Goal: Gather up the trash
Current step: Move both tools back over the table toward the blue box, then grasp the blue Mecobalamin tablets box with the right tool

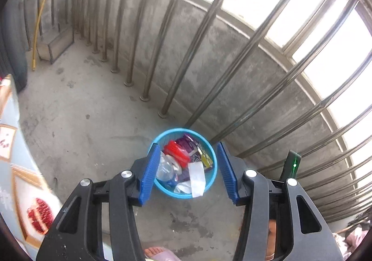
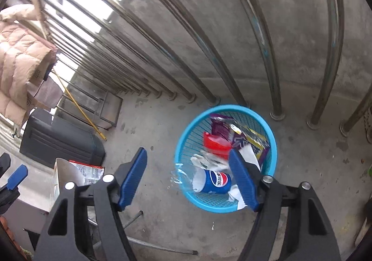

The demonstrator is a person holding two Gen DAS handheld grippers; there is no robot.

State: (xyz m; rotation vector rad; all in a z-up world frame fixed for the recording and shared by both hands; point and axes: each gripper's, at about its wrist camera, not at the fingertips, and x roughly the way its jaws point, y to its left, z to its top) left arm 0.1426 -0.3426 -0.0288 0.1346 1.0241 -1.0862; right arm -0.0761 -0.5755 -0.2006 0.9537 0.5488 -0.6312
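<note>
Both claws hang apart and empty: the left claw [image 1: 187, 172] above the basket [image 1: 210, 151], the right claw [image 2: 188, 182] beside its rim. The basket sits on the concrete floor [image 1: 93, 121] against the railing [image 1: 162, 75], holding a bottle [image 2: 209, 181], red pack [image 2: 216, 145] and wrappers [image 2: 246, 138].

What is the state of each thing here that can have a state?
Left claw: open, holding nothing, above the basket.
Right claw: open, holding nothing.
Blue basket: upright on the concrete floor, partly filled with trash.
Plastic bottle: crushed, lying inside the basket, partly over its rim.
Red packet: lying inside the basket.
</note>
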